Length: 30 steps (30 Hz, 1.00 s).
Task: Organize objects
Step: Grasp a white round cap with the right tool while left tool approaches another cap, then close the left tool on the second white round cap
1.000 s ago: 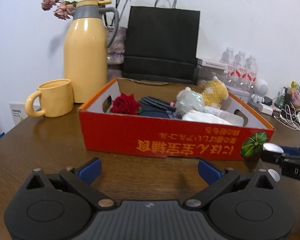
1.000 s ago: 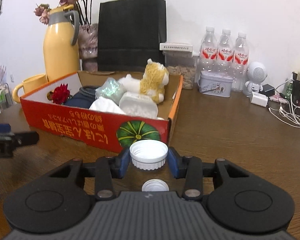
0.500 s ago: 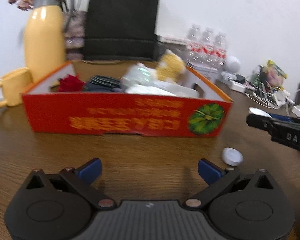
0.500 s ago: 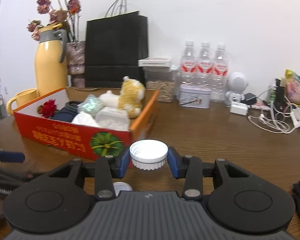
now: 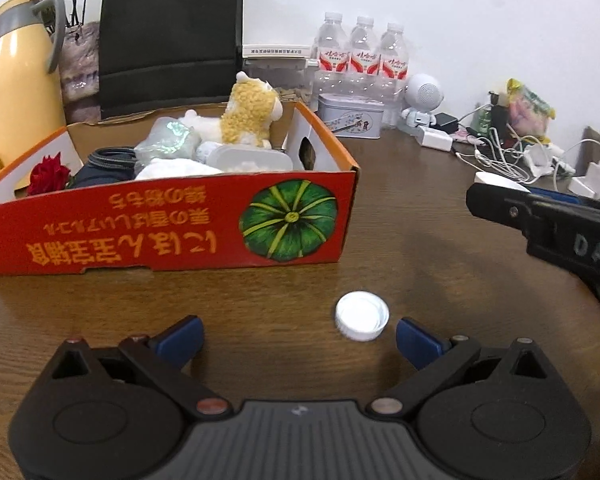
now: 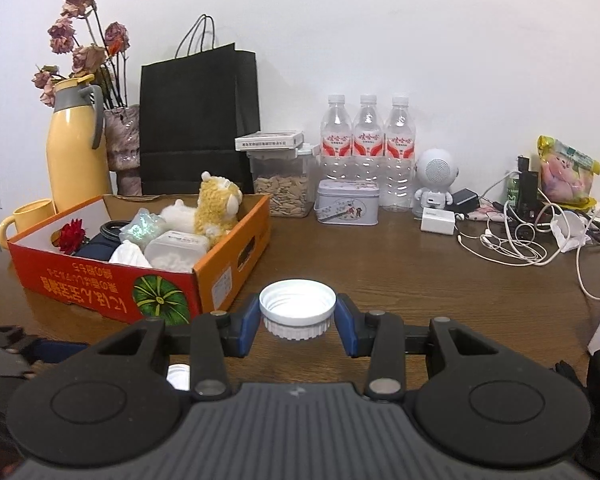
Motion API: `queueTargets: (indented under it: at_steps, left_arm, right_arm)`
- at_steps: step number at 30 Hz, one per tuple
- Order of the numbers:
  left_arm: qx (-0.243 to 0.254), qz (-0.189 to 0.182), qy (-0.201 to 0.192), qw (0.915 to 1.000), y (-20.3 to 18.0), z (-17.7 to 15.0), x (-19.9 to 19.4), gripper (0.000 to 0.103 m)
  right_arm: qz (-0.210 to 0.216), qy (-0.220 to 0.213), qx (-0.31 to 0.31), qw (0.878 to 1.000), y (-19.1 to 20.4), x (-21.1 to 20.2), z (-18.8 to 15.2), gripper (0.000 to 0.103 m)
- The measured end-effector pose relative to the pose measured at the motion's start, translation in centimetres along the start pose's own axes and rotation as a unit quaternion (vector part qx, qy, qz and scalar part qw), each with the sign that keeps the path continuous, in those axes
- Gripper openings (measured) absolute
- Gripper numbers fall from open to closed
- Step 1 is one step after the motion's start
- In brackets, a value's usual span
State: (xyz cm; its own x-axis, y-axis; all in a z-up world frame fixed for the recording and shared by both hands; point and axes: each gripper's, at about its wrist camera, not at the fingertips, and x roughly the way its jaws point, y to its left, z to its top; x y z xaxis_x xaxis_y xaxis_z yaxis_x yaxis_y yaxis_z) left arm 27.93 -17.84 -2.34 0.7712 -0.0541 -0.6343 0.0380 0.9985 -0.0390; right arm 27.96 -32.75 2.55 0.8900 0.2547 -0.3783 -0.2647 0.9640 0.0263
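My right gripper (image 6: 298,320) is shut on a white ribbed cap (image 6: 297,306), held open side up above the wooden table. In the left wrist view that gripper (image 5: 496,196) enters from the right with the cap's rim (image 5: 496,180) showing on top. A second white cap (image 5: 362,316) lies flat on the table just ahead of my left gripper (image 5: 298,334), nearer its right finger (image 5: 416,340). The left jaws stand wide open with nothing between them. The same cap (image 6: 179,376) peeks out under the right gripper's body. A red cardboard box (image 5: 160,232) with a plush toy (image 5: 252,118) stands at left.
Behind the box stand a yellow thermos (image 6: 74,148), a yellow mug (image 6: 28,216), a black paper bag (image 6: 198,120) and dried flowers. Three water bottles (image 6: 366,148), a tin (image 6: 348,202), a seed jar and a white speaker (image 6: 436,178) line the back. Chargers and tangled cables (image 6: 516,236) crowd the right.
My left gripper has swept to the right along the box front, bringing the loose white cap just ahead of its fingers. The right gripper drifted right too, cap still held.
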Motion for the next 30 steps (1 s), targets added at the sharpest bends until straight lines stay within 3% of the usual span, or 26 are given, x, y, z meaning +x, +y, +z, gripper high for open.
queueTargets:
  at_steps: [8, 21, 23, 24, 25, 26, 30]
  left_arm:
    - [0.016, 0.029, 0.008, 0.9994, -1.6, 0.2, 0.8, 0.103]
    - [0.017, 0.025, 0.009, 0.9995, -1.5, 0.3, 0.8, 0.102]
    - [0.017, 0.023, -0.004, 0.9996, -1.5, 0.2, 0.4, 0.084]
    - [0.019, 0.02, -0.01, 0.9996, -1.5, 0.1, 0.1, 0.065]
    - [0.024, 0.013, -0.016, 0.9995, -1.7, 0.0, -0.1, 0.038]
    - [0.028, 0.003, -0.019, 0.9994, -1.8, -0.1, -0.4, 0.026]
    - [0.036, -0.022, -0.021, 0.9989, -2.0, -0.5, -0.9, 0.027]
  right_arm:
    - [0.003, -0.006, 0.002, 1.0, 0.1, -0.3, 0.1, 0.041]
    - [-0.007, 0.003, 0.006, 1.0, 0.1, 0.1, -0.2, 0.041]
    - [-0.007, 0.003, 0.005, 1.0, 0.1, 0.1, -0.2, 0.041]
    - [-0.007, 0.002, 0.005, 1.0, 0.1, 0.1, -0.2, 0.041]
    - [-0.007, 0.002, 0.006, 1.0, 0.1, 0.1, -0.2, 0.041]
    - [-0.006, 0.002, 0.006, 1.0, 0.1, 0.2, -0.2, 0.041]
    - [-0.004, 0.001, 0.008, 1.0, 0.0, 0.1, -0.2, 0.041]
